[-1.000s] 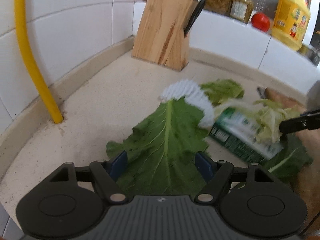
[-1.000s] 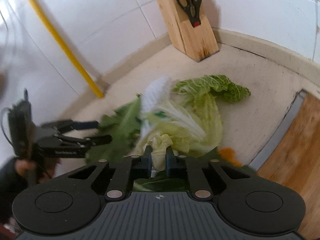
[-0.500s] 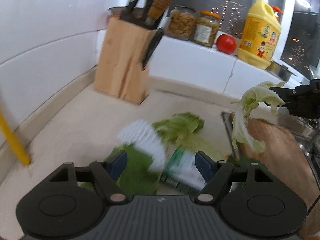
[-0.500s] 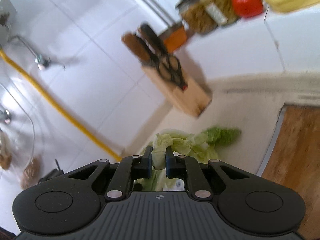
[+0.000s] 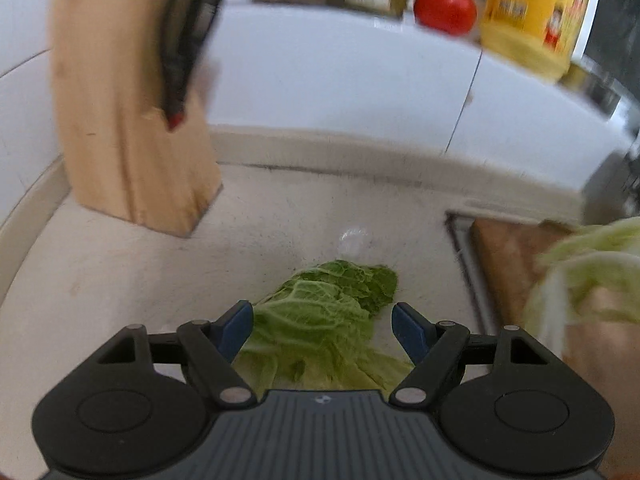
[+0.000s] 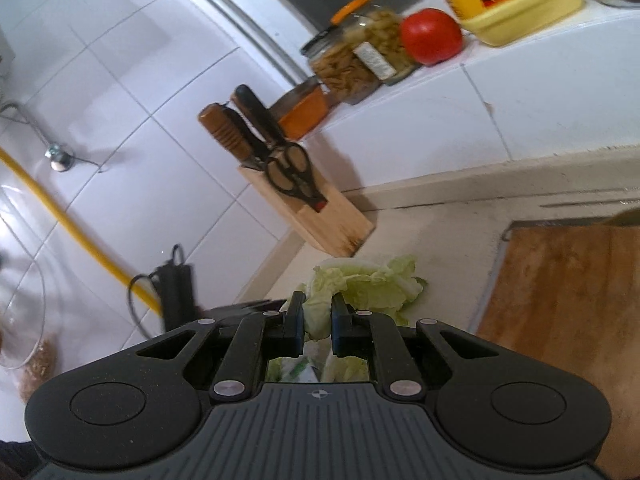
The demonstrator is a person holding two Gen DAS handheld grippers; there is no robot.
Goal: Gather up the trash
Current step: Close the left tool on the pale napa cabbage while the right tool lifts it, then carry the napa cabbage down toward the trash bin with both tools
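My left gripper (image 5: 322, 322) is open above the speckled counter (image 5: 120, 280), and a crinkled green cabbage leaf (image 5: 320, 312) lies on the counter between its blue pads (image 5: 236, 324). My right gripper (image 6: 317, 316) is shut on a pale cabbage leaf (image 6: 372, 284) and holds it up off the counter. The left wrist view shows that pale cabbage leaf (image 5: 588, 280) blurred at the right edge, over the wooden cutting board (image 5: 508, 256). In the right wrist view the left gripper's black body (image 6: 176, 296) shows at the lower left, blurred.
A wooden knife block (image 5: 128, 140) with scissors (image 6: 292, 176) stands in the back corner. On the tiled ledge are jars (image 6: 356, 60), a tomato (image 5: 444, 6) and a yellow bottle (image 5: 536, 12). The cutting board (image 6: 560, 292) lies to the right. A yellow hose (image 6: 72, 232) runs down the left wall.
The left gripper swept right, off the dark leaf and green packet, to the light green leaf near the knife block. The right gripper lifted the pale leaf off the pile and rolled.
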